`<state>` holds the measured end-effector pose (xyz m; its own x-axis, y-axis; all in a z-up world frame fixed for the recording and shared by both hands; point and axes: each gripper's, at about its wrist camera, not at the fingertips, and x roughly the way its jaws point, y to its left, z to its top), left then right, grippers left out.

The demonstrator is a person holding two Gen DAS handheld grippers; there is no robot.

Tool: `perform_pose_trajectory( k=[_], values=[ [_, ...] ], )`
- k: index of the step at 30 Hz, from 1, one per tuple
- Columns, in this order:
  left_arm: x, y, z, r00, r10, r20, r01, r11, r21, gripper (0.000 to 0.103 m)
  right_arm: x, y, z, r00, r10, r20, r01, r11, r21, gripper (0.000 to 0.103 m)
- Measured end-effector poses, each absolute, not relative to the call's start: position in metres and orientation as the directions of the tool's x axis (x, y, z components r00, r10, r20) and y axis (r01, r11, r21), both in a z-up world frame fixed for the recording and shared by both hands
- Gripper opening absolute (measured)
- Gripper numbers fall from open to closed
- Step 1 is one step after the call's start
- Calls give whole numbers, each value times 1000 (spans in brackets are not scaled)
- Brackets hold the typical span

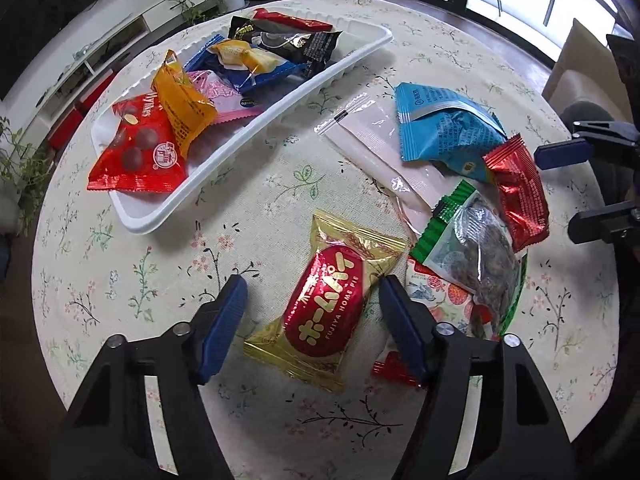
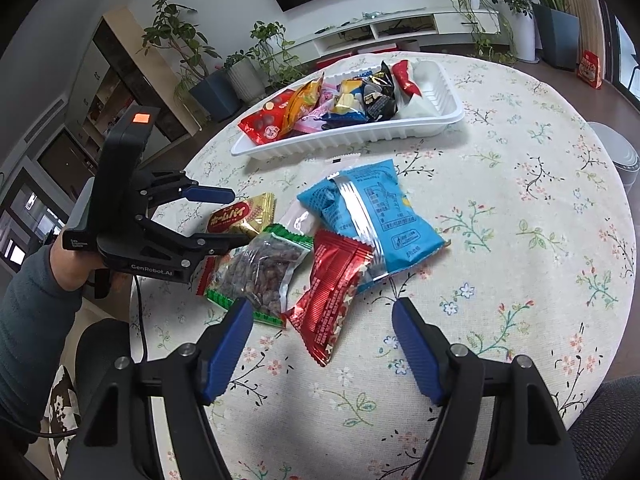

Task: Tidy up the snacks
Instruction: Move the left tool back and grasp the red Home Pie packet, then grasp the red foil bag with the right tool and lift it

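The gold-and-red foil pie packet (image 1: 330, 312) lies flat on the round floral tablecloth (image 1: 248, 196), between the left gripper's (image 1: 312, 292) parted blue pads, untouched. The white plastic tray (image 1: 256, 140) of snacks sits beyond. The right gripper (image 2: 322, 316) hangs open above a red foil packet (image 2: 332, 292).

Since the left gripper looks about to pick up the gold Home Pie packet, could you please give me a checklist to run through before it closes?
1. Home Pie packet lies between the left gripper's jaws: ok.
2. Pads pressing on the packet: not ok; gaps show on both sides.
3. Neighbours clear of the jaws: not ok; the strawberry packet lies against the right-side finger.
4. Room in the tray: ok; its far end is bare in the right wrist view.
5. Right gripper out of the way: ok; open and empty above the red packet.
6. Packet sealed: cannot tell.
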<state>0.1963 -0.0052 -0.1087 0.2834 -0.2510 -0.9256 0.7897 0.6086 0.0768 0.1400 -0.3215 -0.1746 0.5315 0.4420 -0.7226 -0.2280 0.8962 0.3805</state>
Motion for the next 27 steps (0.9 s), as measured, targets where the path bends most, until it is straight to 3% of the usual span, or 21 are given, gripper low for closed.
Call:
perform_pose_trajectory(
  k=[7, 19, 27],
  values=[
    [187, -10, -109, 240, -264, -934, 808, 588, 41, 36, 140, -321, -175, 530, 437, -727, -223, 898, 379, 75],
    [177, -15, -106, 247, -236, -940, 784, 618, 51, 31, 146, -316, -171, 530, 403, -746, -205, 915, 348, 70],
    [159, 19, -89, 302, -343, -889, 681, 730, -51, 30, 155, -310, -174, 511, 380, -771, -167, 924, 345, 60]
  ],
)
